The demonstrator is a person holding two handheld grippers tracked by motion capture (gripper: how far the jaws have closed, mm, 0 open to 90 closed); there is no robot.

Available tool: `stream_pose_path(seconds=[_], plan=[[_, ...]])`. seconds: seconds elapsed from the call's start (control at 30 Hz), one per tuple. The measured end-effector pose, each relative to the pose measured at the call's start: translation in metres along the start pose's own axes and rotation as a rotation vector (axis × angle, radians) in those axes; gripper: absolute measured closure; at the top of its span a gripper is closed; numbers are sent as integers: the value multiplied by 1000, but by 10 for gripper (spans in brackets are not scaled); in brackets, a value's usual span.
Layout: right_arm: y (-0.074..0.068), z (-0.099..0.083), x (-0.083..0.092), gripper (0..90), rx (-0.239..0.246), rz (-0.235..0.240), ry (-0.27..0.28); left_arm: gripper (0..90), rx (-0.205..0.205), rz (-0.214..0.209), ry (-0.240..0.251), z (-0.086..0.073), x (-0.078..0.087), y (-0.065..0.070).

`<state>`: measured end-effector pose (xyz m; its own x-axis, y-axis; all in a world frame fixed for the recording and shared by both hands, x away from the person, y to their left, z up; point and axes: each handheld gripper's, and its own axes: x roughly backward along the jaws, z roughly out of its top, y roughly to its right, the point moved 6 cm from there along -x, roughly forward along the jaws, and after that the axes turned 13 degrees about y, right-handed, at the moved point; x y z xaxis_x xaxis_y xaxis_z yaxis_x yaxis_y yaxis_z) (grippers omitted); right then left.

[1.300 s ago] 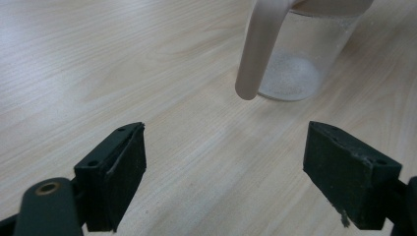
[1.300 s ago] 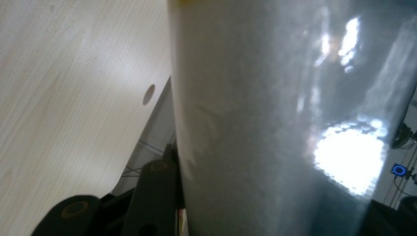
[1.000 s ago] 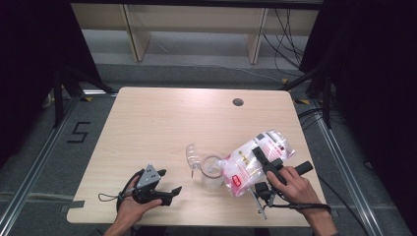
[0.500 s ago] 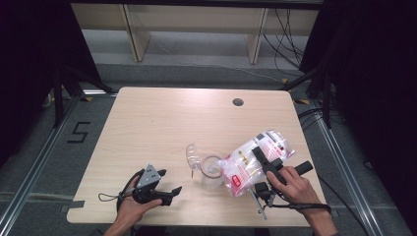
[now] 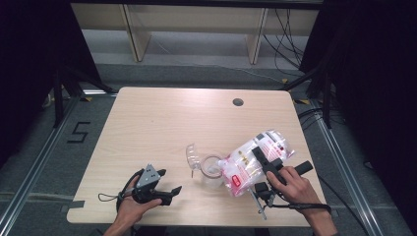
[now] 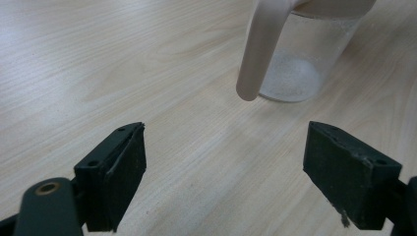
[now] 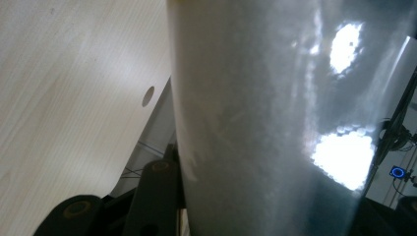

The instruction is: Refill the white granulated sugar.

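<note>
Starting with the table (image 5: 162,118): finding nothing shifting on it over the last second, with both hands keeping exactly their places. Judging from this that a slow pour is going on, or pausing, and not yet finishing.

Coming next to the bag (image 5: 246,162), clear plastic with a pink label and white grains inside: lying tilted over the front right part of the table, pointing its lower end down at the jar. Being clamped by the right gripper (image 5: 263,156), its jaws pressing on the bag's two sides, with the right hand (image 5: 295,184) holding on behind. Appearing in the right gripper view as a grey shiny wall (image 7: 270,123) rising between the jaws.

Then looking at the jar (image 5: 211,172): standing upright just left of the bag, meeting the bag's low end at its rim. Showing in the left gripper view (image 6: 295,69) a thin white layer at the bottom, so probably being filled only a little so far.

Moving to the left gripper (image 5: 168,180), resting near the front left edge in the left hand (image 5: 135,206): keeping its jaws wide apart, gripping nothing, aiming at the jar but remaining apart from it.

Ending with the lid (image 5: 192,155): hanging open at the jar's left side.
</note>
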<state>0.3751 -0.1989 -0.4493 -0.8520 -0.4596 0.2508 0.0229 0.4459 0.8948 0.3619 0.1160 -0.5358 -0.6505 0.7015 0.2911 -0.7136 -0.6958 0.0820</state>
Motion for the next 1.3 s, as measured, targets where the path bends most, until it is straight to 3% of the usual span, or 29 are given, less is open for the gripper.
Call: stream_pose_path(seconds=[0.4,0.47,0.53,0.6,0.67,0.8,1.07,1.1,1.17,1.3], plan=[[1,-1,1,651,4,5,-6,160,-8,-1,-4,0,1,-1],[-1,-1,0,652,-12,-8,5,160,-7,-1,-5,0,1,-1],[2,0,0,652,12,-30,22,160,-4,-1,-2,0,0,0],[3,-1,0,652,37,-15,18,160,-8,-1,-4,0,1,-1],[1,0,1,652,0,-25,10,160,-9,5,-4,0,1,-1],[3,-1,2,653,15,2,-2,161,-9,0,-3,0,1,-1],[5,-2,3,653,14,-8,-6,160,2,4,-1,1,1,0],[7,-1,2,653,28,-46,11,160,-7,4,5,2,1,0],[6,-1,4,653,23,-5,-7,161,-8,4,-3,1,2,0],[5,-1,3,654,20,-8,0,160,9,3,6,1,1,0]])
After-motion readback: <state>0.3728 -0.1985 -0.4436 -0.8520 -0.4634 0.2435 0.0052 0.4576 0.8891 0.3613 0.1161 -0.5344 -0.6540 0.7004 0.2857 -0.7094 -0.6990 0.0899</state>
